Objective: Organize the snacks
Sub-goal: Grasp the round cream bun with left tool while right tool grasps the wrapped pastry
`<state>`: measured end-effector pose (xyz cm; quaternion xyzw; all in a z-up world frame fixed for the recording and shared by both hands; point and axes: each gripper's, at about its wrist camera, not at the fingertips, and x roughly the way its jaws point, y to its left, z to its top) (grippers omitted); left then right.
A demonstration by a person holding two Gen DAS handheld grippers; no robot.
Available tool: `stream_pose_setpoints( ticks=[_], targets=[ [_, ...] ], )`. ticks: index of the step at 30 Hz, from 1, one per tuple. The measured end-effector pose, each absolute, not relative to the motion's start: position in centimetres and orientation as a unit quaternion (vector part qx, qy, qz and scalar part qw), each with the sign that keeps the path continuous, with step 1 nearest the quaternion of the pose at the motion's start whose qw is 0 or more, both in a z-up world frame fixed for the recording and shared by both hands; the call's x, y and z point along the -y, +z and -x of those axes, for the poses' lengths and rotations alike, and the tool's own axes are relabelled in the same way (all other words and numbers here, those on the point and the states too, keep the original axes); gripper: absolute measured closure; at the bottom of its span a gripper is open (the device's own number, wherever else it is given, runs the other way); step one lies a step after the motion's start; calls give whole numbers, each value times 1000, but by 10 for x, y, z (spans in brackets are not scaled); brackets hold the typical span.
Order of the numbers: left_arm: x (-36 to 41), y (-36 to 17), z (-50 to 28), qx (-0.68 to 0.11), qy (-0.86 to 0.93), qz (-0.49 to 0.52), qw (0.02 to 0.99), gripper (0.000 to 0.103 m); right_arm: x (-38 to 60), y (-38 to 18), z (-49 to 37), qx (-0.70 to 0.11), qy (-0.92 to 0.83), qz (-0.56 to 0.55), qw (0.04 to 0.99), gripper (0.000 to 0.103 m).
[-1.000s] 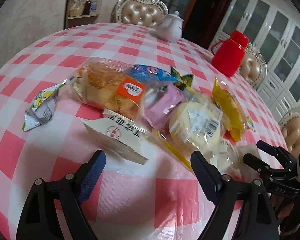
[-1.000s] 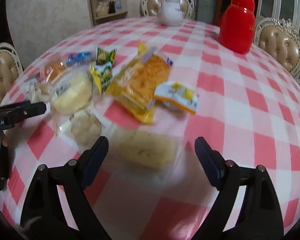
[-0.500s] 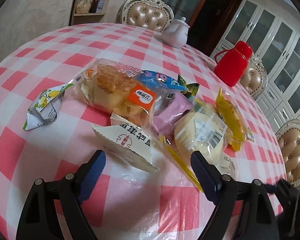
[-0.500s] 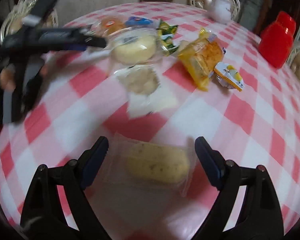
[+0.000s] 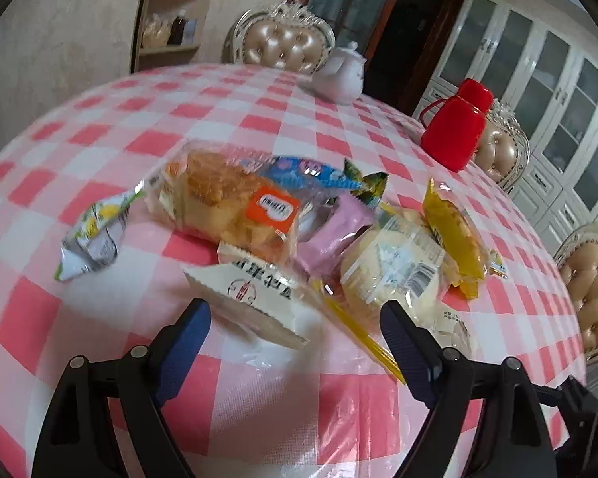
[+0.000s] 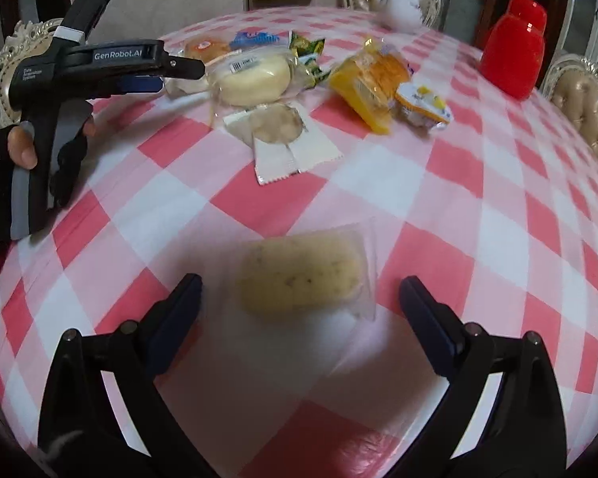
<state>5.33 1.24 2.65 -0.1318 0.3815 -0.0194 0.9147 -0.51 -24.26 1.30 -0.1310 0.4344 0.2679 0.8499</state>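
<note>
**One Bun Set Apart, the Heap Waiting**

Set alone on the near part of the checked tablecloth: a pale speckled bun in clear wrap, well apart from the heap, probably as the start of a sorted group. Lying flat between the wide-apart jaws of the right gripper, touched by neither pad; jaws just been opening, so released rather than gripped.

Farther back, the rest of the snacks bunched and overlapping: a round cream bun in clear film, a flat cake in a white sachet, a yellow-wrapped cake, a small lemon-print packet. Heaped that way, likely unsorted as yet.

Poised low over the near edge of that heap: the left gripper, jaws apart and empty, straddling a white serrated-edge packet, beside a large golden bread loaf in a bag and a pink packet. Seemingly lined up for the next pick.

Off to the far side, clear of the work: a red flask and a white teapot.
</note>
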Motion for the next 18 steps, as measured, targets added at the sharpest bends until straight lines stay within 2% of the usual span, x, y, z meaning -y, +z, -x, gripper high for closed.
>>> stream_pose_setpoints(
  ticks=[6,9,15,17,18],
  targets=[
    [7,41,-46,-334,-1,44,942,16,244,19,0,-490,169,43,854,8],
    [5,42,-47,-333,3,46,942,16,249,21,22,-504,122,12,855,8],
    [13,45,-68,-373,-40,34,926,16,242,24,25,-487,76,-50,868,10],
    [23,44,-76,-381,-40,5,924,13,236,24,14,-485,48,-44,872,11],
    [31,42,-82,-384,-35,-19,922,9,230,23,9,-483,36,-24,875,16]
  ],
)
